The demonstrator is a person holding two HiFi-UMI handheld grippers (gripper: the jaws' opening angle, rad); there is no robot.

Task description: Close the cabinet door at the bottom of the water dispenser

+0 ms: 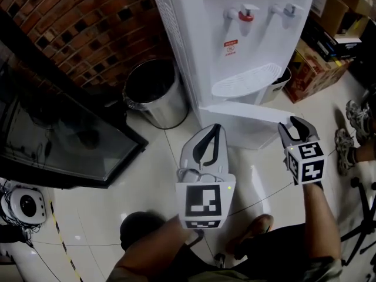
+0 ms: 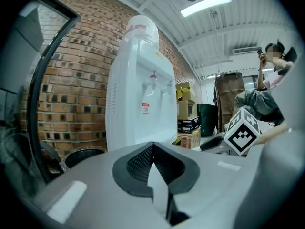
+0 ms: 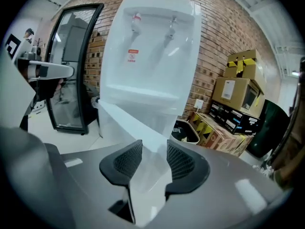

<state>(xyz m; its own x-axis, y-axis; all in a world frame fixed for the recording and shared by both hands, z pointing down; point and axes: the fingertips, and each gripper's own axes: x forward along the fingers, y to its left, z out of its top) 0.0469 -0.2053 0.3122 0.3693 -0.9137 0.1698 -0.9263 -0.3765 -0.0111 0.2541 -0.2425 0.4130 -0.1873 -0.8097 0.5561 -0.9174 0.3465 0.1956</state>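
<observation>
The white water dispenser (image 1: pixel 235 28) stands at the top middle, also in the left gripper view (image 2: pixel 138 94) and the right gripper view (image 3: pixel 152 46). Its bottom cabinet door (image 1: pixel 247 111) stands partly open, hinged at the left. My right gripper (image 1: pixel 295 122) is shut on the door's free edge, and the white door panel (image 3: pixel 128 123) fills the gap between the pads of that gripper (image 3: pixel 153 144). My left gripper (image 1: pixel 215 127) hovers in front of the door with its tips together, holding nothing. In its own view the left gripper (image 2: pixel 152 144) points at the dispenser from a short way off.
A steel waste bin (image 1: pixel 154 93) stands left of the dispenser, and a black glass-fronted cabinet (image 1: pixel 59 140) lies further left. Cardboard boxes (image 1: pixel 317 63) and a small bin (image 1: pixel 276 84) crowd the right side. A person's shoes (image 1: pixel 352 128) and tripod legs (image 1: pixel 361 216) are at the right edge.
</observation>
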